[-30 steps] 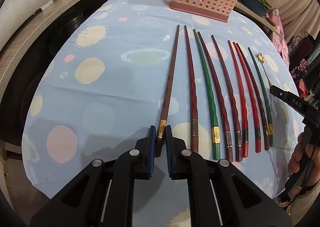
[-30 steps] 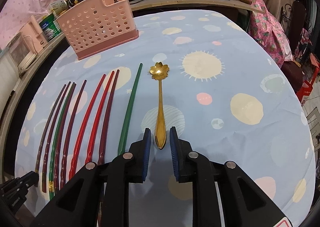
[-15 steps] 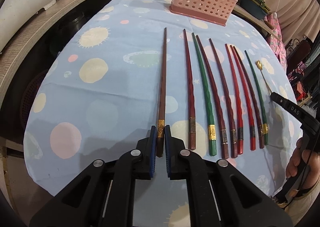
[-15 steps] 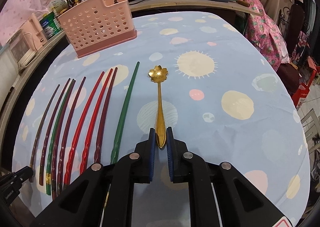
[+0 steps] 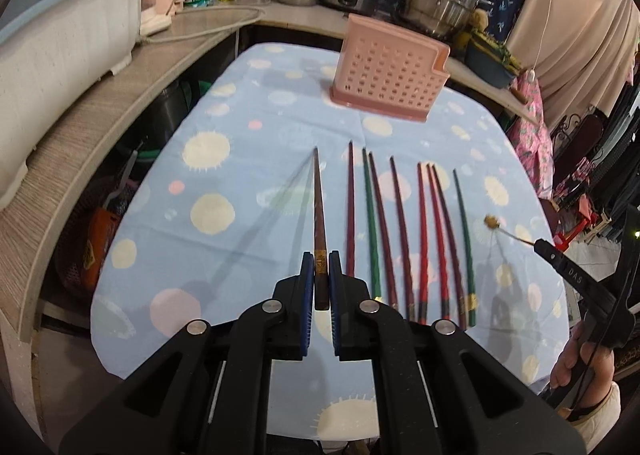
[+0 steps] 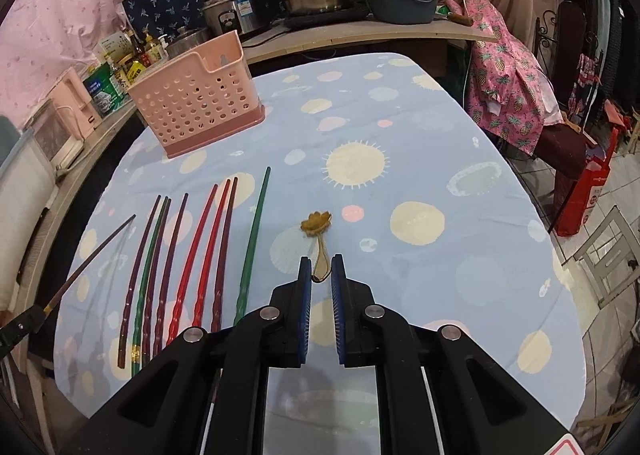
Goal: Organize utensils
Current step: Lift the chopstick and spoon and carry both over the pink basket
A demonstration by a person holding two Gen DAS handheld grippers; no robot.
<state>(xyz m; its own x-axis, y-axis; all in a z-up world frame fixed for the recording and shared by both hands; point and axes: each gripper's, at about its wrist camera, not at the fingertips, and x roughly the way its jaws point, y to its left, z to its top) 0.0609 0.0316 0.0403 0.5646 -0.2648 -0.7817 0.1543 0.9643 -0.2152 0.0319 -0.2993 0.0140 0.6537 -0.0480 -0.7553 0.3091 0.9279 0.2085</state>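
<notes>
Chopstick and spoon both off the table, nothing in the basket yet

Left gripper (image 5: pixel 319 281) is clamped on a brown chopstick (image 5: pixel 318 215), right gripper (image 6: pixel 321 277) pinches the gold spoon (image 6: pixel 318 229) by its handle. Both tilt downward, the pink basket (image 6: pixel 192 111) far ahead of the jaws. Eight chopsticks (image 5: pixel 404 231) lie in a row between the two grippers.

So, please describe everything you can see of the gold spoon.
The gold spoon is small, of shiny metal by its look, with a flower-shaped bowl and a thin stem widening to a flat handle. The right gripper is shut on the handle end. It is lifted off the blue tablecloth, bowl pointing forward, right of the chopsticks.
</notes>
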